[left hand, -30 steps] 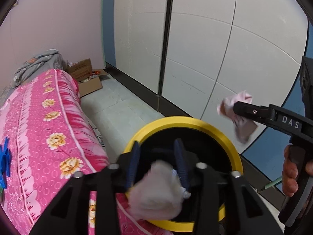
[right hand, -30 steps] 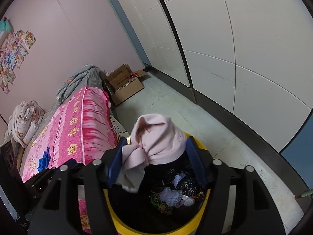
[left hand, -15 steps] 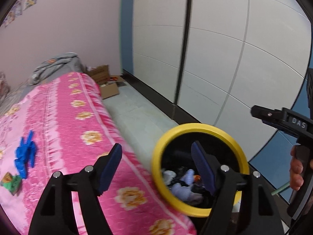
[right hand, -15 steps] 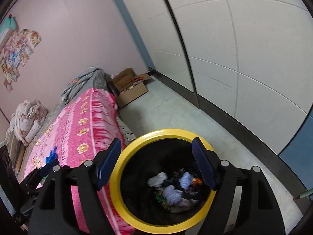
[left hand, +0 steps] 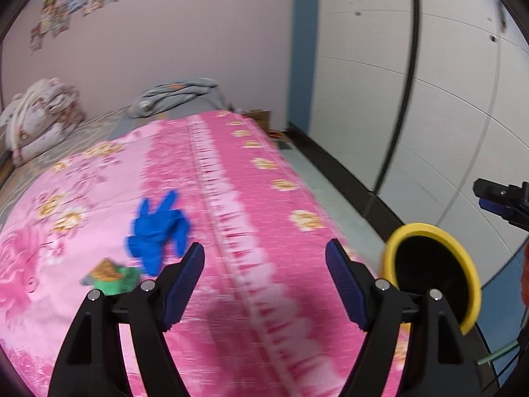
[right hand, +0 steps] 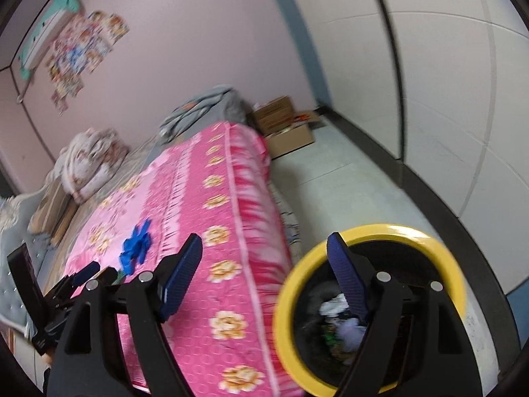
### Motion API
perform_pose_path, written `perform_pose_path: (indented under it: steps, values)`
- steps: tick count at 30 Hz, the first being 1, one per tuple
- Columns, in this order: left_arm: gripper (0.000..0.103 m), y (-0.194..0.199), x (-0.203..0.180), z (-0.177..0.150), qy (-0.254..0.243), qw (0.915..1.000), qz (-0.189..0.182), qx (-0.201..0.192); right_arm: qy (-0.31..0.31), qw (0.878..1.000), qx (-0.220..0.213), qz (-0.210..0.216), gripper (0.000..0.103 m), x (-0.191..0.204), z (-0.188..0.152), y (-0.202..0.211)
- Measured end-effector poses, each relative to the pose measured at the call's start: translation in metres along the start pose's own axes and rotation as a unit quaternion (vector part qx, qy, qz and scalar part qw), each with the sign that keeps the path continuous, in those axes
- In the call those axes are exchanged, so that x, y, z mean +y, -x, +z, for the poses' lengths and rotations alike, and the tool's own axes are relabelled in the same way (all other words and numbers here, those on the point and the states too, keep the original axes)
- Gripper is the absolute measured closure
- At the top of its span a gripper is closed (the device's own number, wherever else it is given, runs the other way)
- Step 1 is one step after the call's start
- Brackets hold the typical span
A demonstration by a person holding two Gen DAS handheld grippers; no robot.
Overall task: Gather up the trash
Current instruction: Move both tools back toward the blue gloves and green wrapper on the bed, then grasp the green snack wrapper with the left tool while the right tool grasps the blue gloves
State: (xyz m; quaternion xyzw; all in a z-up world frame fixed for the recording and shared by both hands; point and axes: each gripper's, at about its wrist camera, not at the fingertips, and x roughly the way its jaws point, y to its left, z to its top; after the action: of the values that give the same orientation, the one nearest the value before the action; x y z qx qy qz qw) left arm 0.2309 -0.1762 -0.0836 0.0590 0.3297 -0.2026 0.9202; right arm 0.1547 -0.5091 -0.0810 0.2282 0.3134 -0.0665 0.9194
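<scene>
We take the pink floral bedspread (left hand: 251, 218) as our landmark. Off its right edge runs an open strip of pale floor (right hand: 347, 178), bounded by the white panelled wall (right hand: 446, 99). The yellow-rimmed bin (right hand: 370, 231) stands just beside that edge, trash (right hand: 334, 307) inside. A blue glove (left hand: 155, 231) and green wrapper (left hand: 114, 278) lie on the bedspread. Our left gripper (left hand: 264, 284) stands wide and empty; our right gripper (right hand: 264, 284) has just been opening, nothing between its pads.

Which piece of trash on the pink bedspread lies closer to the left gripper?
The green wrapper, just beside the left gripper; the blue glove lies farther up the bed.
</scene>
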Motion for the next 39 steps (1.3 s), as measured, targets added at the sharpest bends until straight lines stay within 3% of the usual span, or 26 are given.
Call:
perform_pose_path:
  steps: [10,18,23,30,39]
  values:
    - [0.031,-0.016,0.114,-0.012,0.051,0.9953,0.080,0.023,0.087,0.994,0.055,0.024,0.021,0.098,0.011,-0.080]
    - [0.031,-0.044,0.162,-0.026,0.068,0.9916,0.097,0.052,0.144,0.981,0.111,0.069,0.018,0.185,0.007,-0.161]
    - [0.031,-0.059,0.176,-0.029,0.078,0.9913,0.082,0.066,0.154,0.970,0.160,0.098,0.018,0.228,-0.004,-0.211]
    - [0.032,-0.079,0.182,-0.033,0.084,0.9916,0.056,0.080,0.155,0.962,0.190,0.120,0.019,0.266,-0.014,-0.265]
    - [0.056,-0.089,0.184,-0.040,0.099,0.9916,0.017,0.082,0.184,0.949,0.232,0.110,0.027,0.294,-0.036,-0.316]
